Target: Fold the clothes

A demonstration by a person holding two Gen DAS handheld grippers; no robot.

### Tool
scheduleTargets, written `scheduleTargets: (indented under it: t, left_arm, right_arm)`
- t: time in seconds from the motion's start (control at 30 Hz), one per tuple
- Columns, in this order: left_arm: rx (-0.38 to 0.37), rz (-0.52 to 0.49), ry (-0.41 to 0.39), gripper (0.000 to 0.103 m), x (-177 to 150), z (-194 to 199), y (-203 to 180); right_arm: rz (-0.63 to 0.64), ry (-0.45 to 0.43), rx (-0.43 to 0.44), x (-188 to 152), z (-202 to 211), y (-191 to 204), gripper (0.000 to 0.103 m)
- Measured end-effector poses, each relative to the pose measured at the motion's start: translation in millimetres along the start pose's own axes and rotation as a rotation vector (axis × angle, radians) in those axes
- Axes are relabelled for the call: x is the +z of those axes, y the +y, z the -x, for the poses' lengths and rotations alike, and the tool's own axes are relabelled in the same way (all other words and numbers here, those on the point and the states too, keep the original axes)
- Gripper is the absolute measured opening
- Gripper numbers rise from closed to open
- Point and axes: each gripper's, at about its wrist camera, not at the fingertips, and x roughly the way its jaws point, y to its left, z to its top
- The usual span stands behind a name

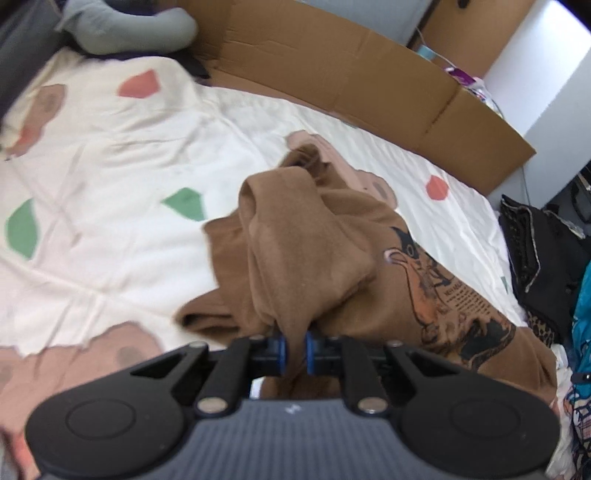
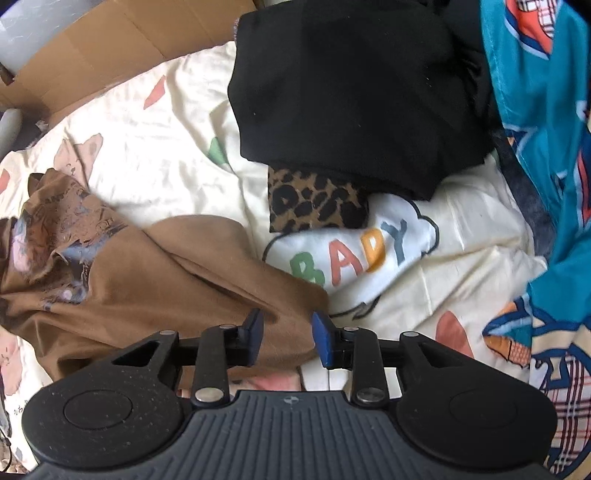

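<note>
A brown t-shirt [image 1: 303, 254] with a printed graphic lies crumpled on the cream patterned bedsheet [image 1: 122, 155]. My left gripper [image 1: 294, 349] is shut on a bunched fold of the shirt, which rises from between its blue-edged pads. In the right wrist view the same brown shirt [image 2: 147, 280] spreads to the left and under my right gripper [image 2: 287, 334], which is open just above the shirt's edge, holding nothing.
A flattened cardboard box [image 1: 362, 74] lines the bed's far side. A grey pillow [image 1: 129, 29] lies at the top left. Folded black clothes [image 2: 354, 96], a leopard-print piece [image 2: 314, 203], a white "BABY" garment [image 2: 362, 251] and a teal patterned cloth [image 2: 546, 147] lie at the right.
</note>
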Motion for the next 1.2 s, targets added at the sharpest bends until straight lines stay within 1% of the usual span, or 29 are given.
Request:
scheduleTargets:
  t: [0.17,0.4,0.63,0.7,0.87,0.97,1.1,1.2]
  left_arm:
    - [0.04,0.046,-0.003,0.01,-11,25,17]
    - [0.109,0.105,0.01,0.01,-28,55,34]
    - [0.172,0.163,0.022,0.01,-48,77,52]
    - [0.196,0.179,0.026,0.01,-55,81,57]
    - [0.246,0.224,0.045,0.01,-75,92,73]
    - [0.269,0.24,0.049,0.01,-82,100,80]
    - [0.296,0.257,0.058,0.01,-92,108,87]
    - [0.311,0.282,0.068,0.01,-101,113,93]
  right_arm:
    - [0.014,-0.024,0.016,13,-3,7,0.036]
    - [0.077,-0.064,0.075,40,-16,36,0.036]
    - [0.171,-0.102,0.145,76,-35,84,0.036]
    - [0.195,-0.108,0.177,86,-42,98,0.037]
    - [0.267,-0.1,0.247,104,-63,136,0.037]
    - [0.302,-0.098,0.283,111,-72,160,0.037]
    - [0.344,-0.092,0.323,109,-82,190,0.038]
    - [0.369,-0.079,0.352,107,-90,207,0.041]
